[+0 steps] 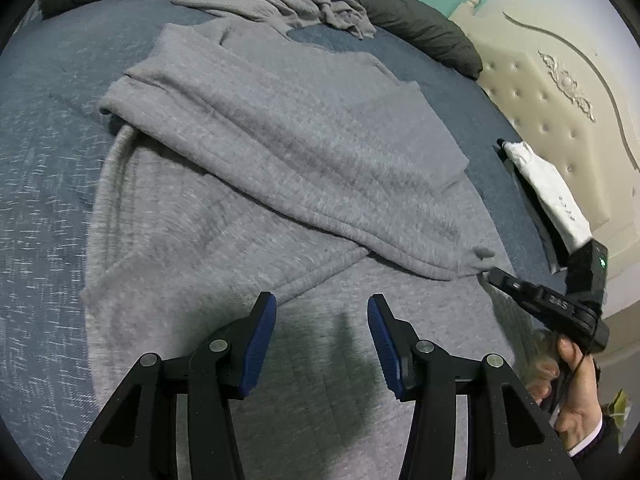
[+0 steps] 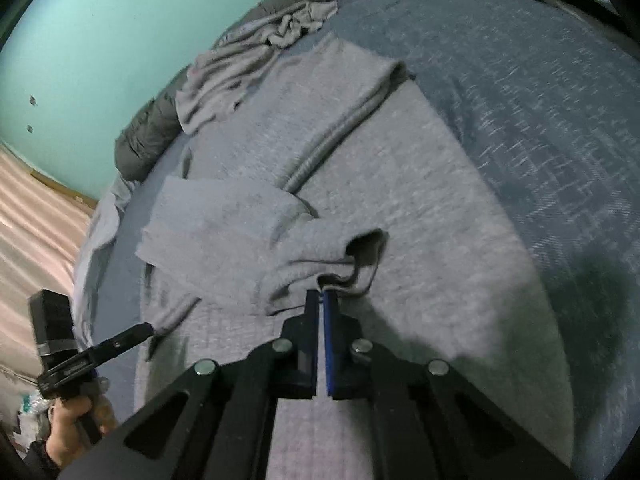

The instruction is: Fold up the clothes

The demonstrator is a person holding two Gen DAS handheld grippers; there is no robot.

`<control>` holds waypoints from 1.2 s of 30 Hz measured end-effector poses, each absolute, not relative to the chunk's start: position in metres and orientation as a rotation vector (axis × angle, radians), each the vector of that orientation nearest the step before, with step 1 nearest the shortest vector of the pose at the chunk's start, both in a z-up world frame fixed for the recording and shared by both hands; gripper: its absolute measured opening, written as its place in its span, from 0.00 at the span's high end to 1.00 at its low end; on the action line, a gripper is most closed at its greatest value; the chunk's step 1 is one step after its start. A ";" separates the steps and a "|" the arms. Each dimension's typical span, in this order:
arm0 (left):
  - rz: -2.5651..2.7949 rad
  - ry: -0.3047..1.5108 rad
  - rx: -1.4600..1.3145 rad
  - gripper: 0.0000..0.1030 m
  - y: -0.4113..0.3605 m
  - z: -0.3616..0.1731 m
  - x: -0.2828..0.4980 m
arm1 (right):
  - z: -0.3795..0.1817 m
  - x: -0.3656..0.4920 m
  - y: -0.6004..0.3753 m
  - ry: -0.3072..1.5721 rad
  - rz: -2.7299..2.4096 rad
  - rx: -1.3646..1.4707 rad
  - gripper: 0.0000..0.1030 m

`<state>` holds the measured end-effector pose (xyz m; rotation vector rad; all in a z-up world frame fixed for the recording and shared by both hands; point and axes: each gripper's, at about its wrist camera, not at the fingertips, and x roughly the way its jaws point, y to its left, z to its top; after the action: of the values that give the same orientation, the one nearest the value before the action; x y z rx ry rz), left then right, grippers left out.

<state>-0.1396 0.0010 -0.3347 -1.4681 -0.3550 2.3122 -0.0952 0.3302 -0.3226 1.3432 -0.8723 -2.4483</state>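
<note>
Grey knit sweater [image 1: 280, 152] on the blue bedsheet [image 1: 40, 160], limp and light: my right gripper [image 2: 322, 294] pinches its sleeve cuff [image 2: 356, 264], my left gripper [image 1: 322, 312] spread above its hem.

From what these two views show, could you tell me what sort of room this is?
Most likely a bedroom: a grey garment is spread over a blue bedspread, beside a cream tufted headboard and a dark pillow.

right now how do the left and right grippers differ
The left gripper has its fingers spread wide and holds nothing; the right gripper has its fingers shut on the grey sweater's sleeve cuff. The left hovers above flat fabric; the right lifts a fold. Both have black arms, blue pads.
</note>
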 end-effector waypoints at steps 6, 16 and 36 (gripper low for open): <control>2.324 -0.394 -1.453 0.50 -0.008 -0.327 -0.136 | -0.304 -0.067 0.329 -0.857 -2.429 1.304 0.99; 2.346 -0.411 -1.461 0.47 -0.023 -0.321 -0.136 | -0.321 -0.065 0.340 -0.982 -2.405 1.399 0.54; 2.398 -0.454 -1.505 0.46 -0.055 -0.331 -0.142 | -0.322 -0.099 0.321 -0.762 -2.507 1.332 0.95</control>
<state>-0.1419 -0.0545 -0.3312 -1.5053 -0.4539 2.3975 -0.0986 0.3210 -0.3219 1.3320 -0.7618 -2.5070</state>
